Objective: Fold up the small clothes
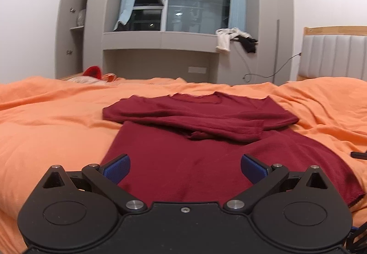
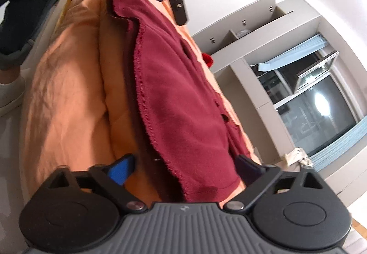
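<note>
Orange bedspread (image 1: 45, 116), maroon sweater (image 1: 183, 162) between spread left hand-held gripper (image 1: 185, 170) fingers.

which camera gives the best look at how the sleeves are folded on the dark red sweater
The left wrist view. It shows the sweater lying on the orange bedspread, with both sleeves folded across the chest. The right wrist view shows the sweater from one side, tilted, mostly its hem edge, with the sleeves largely out of sight.
</note>
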A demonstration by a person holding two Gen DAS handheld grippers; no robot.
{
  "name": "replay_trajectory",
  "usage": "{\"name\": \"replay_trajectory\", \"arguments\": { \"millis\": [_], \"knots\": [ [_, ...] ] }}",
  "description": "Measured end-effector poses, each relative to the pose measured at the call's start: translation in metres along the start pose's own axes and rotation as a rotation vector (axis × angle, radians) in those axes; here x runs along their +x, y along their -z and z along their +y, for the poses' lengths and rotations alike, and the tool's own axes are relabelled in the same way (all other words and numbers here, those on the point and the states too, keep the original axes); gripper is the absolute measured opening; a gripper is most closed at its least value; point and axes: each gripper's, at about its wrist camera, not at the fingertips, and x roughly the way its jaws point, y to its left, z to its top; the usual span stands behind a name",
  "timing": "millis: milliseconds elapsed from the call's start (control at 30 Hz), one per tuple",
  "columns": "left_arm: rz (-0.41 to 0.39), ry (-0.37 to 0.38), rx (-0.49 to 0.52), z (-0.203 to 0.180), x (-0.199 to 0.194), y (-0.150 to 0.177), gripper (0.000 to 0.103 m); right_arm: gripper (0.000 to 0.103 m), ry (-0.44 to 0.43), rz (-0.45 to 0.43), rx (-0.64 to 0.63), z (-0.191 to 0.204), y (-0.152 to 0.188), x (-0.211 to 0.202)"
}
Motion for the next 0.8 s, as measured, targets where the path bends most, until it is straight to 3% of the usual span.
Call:
{"name": "replay_trajectory", "arguments": {
  "millis": [67, 133, 333, 467, 500, 667, 800],
  "knots": [
    [-0.025, 0.039, 0.023, -0.005, -0.004, 0.0, 0.102, 0.075, -0.029, -0.006, 0.008, -0.004, 0.002, 0.004],
    [-0.049, 0.088, 0.055, -0.011, -0.008, 0.001, 0.102, 0.056, -0.063, -0.012, 0.01, -0.002, 0.004, 0.002],
    [-0.066, 0.203, 0.187, -0.033, -0.013, 0.009, 0.102, 0.027, -0.112, -0.046, 0.065, -0.013, 0.01, -0.013],
    [-0.081, 0.267, 0.25, -0.044, -0.017, 0.014, 0.102, 0.015, -0.057, -0.09, 0.117, -0.026, 0.01, -0.021],
    [-0.084, 0.281, 0.261, -0.046, -0.018, 0.015, 0.102, 0.007, -0.024, -0.101, 0.138, -0.03, 0.01, -0.023],
    [-0.098, 0.33, 0.273, -0.049, -0.022, 0.019, 0.102, 0.007, 0.056, -0.148, 0.305, -0.06, 0.01, -0.03],
    [-0.09, 0.353, 0.306, -0.053, -0.022, 0.023, 0.102, 0.007, 0.051, -0.165, 0.393, -0.075, 0.009, -0.034]
  ]
}}
